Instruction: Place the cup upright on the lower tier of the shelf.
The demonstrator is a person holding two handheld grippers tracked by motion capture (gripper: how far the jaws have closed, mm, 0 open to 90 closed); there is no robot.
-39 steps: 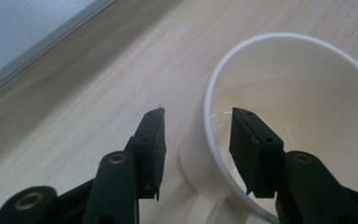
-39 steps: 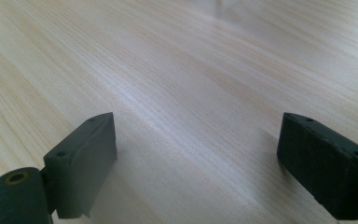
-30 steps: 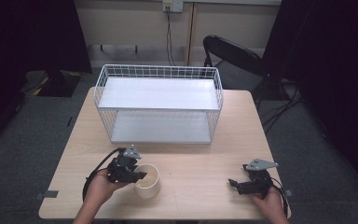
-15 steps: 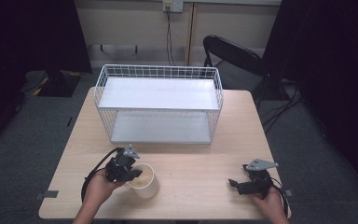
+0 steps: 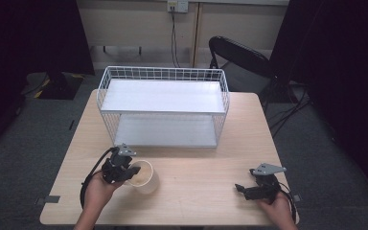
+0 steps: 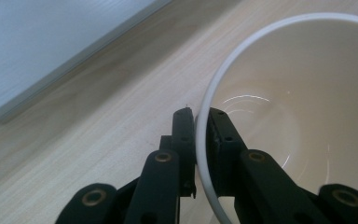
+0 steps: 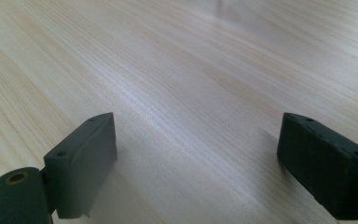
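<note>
White wire rack (image 5: 163, 96) on wooden table (image 5: 206, 187); black chair (image 5: 239, 55) behind.

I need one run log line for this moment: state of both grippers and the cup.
left gripper: shut on cup rim | right gripper: open, nothing between fingers, over table | cup: upright, on table

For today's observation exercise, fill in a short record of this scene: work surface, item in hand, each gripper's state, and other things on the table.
Work surface: wooden table
Item in hand: cream cup, near the table's front left
Left gripper: shut on the cup's rim, one jaw inside, one outside
Right gripper: open, nothing between its jaws, low over bare wood
Other things: white wire rack with two shelves, at the back of the table
</note>
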